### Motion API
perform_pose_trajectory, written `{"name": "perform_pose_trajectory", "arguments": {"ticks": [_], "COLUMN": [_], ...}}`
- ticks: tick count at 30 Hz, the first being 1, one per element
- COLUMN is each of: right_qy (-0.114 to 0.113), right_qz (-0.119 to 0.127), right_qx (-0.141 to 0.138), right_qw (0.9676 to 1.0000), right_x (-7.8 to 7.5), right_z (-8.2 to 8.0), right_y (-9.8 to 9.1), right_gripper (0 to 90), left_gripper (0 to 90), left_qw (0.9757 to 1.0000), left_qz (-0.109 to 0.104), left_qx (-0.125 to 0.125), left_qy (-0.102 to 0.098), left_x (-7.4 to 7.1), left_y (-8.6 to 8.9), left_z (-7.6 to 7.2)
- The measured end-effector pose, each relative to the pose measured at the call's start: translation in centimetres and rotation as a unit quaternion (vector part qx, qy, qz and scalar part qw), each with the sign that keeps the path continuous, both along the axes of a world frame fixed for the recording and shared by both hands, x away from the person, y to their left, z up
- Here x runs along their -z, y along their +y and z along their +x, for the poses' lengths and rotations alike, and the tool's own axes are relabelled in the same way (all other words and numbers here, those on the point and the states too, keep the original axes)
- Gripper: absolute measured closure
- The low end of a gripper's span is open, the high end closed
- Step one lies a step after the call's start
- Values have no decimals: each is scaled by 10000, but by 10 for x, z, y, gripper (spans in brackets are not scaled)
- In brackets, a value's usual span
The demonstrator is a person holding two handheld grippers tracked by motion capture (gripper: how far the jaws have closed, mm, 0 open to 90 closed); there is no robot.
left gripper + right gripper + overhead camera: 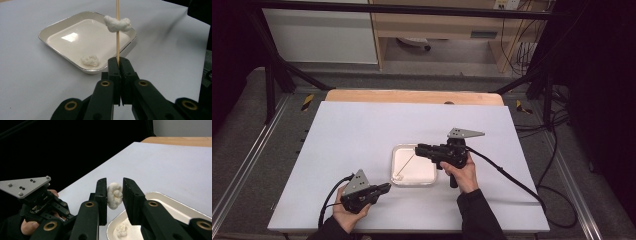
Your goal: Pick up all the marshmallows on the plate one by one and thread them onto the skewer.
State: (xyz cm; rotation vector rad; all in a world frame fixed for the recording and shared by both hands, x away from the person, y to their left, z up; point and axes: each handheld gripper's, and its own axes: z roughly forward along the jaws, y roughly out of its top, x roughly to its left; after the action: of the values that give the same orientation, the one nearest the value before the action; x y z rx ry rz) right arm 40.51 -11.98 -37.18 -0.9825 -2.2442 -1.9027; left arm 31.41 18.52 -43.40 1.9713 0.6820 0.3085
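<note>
My left gripper [387,187] [117,61], near the table's front edge, is shut on the lower end of a thin wooden skewer [117,47] [407,164]. The skewer rises toward the right gripper, and a white puffy piece [117,23] is threaded on it. My right gripper [418,149] [114,181] hovers over the far side of a shallow white square tray [432,172] [57,25] [175,200]. It is shut on another white puffy piece [115,195], close to the skewer's upper end. A third white piece [90,60] [121,230] [398,176] lies in the tray's near corner.
A white sheet [357,135] covers the table, with a wooden strip [412,96] along its back edge. A black cable [512,180] trails from the right gripper across the sheet's right side. Black frame bars stand around the table.
</note>
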Motion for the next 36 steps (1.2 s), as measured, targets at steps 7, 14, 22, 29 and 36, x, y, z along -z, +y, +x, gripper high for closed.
{"name": "perform_pose_trajectory", "arguments": {"ticks": [7,14,22,29,36], "right_qy": [84,175,131,133,250], "right_qz": [-60,-59,-2,-34,88], "right_qx": [-115,-226,-205,-100,-94], "right_qw": [9999,9996,9997,9999,9996], "right_x": [4,7,10,16,23], "right_z": [0,-2,-6,-8,-10], "right_y": [2,5,9,13,19], "right_gripper": [749,777,807,814,822], "left_gripper": [888,890,891,891,891], "left_qw": [10000,9999,9999,9998,9997], "left_qz": [72,96,95,92,66], "left_qx": [39,26,-14,-51,-42], "left_qy": [-5,27,111,195,235], "left_x": [1,2,3,4,5], "left_y": [-1,-2,-4,-5,-7], "left_z": [0,0,0,0,0]}}
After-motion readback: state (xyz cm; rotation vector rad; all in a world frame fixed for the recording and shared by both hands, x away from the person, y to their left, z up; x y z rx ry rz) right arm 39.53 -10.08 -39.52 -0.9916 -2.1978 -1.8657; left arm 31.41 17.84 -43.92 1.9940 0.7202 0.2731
